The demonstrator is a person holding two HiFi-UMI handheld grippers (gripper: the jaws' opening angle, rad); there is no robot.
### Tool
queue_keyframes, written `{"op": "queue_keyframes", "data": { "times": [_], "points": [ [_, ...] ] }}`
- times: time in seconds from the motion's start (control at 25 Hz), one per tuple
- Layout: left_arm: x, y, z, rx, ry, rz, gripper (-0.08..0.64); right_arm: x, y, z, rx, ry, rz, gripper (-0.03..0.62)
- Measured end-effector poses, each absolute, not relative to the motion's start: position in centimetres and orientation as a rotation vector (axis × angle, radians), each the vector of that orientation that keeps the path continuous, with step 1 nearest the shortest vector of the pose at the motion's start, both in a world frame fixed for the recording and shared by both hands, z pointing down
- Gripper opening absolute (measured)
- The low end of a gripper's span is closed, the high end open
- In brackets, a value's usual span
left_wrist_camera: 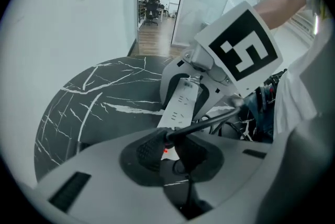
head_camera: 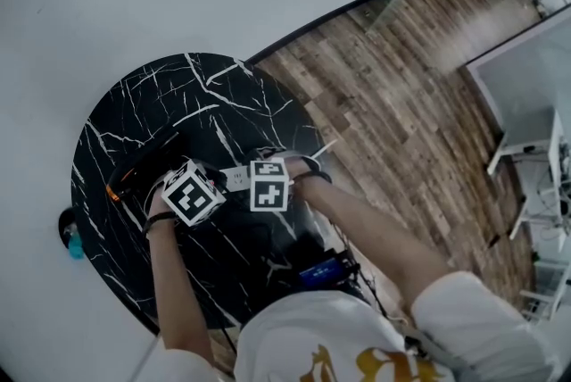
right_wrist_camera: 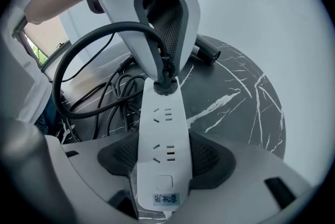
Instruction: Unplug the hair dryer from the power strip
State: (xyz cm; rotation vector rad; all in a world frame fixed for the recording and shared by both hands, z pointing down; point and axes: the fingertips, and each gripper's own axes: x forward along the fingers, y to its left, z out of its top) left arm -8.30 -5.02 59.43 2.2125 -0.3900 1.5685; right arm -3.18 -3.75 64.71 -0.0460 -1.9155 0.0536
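A white power strip (right_wrist_camera: pixel 163 149) lies between the pads of my right gripper (right_wrist_camera: pixel 165 163), which is shut on its switch end. On the strip's far socket sits the black plug (right_wrist_camera: pixel 163 81) of the hair dryer, and its cord (right_wrist_camera: pixel 78 68) loops off to the left. My left gripper (right_wrist_camera: pixel 163 72) comes down from above and is shut on that plug. In the left gripper view the plug (left_wrist_camera: pixel 180 152) is dark between the pads. The black hair dryer (head_camera: pixel 143 168) lies on the round marble table (head_camera: pixel 223 95), left of both grippers (head_camera: pixel 198 193) (head_camera: pixel 268 184).
A tangle of black cables (right_wrist_camera: pixel 112 97) lies on the table beside the strip. A black device with a blue face (head_camera: pixel 321 269) sits at the table's near edge. A blue object (head_camera: pixel 73 239) stands on the floor to the left. Wooden flooring (head_camera: pixel 401 103) spreads to the right.
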Motion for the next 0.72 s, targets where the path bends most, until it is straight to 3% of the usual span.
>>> {"op": "queue_keyframes", "data": {
  "times": [0.28, 0.48, 0.72],
  "points": [
    [-7.8, -6.0, 58.9, 2.174, -0.262, 1.396, 0.055, -3.1, -3.8, 64.8, -0.038, -1.918, 0.062, 0.267],
    [-7.9, -4.9, 58.7, 2.255, -0.372, 1.552, 0.055, -3.3, -3.7, 64.8, -0.042, -1.919, 0.061, 0.267],
    [-9.9, -5.3, 58.3, 2.241, -0.371, 1.523, 0.052, -3.1, -3.8, 64.8, -0.035, -1.919, 0.068, 0.267]
  ]
}}
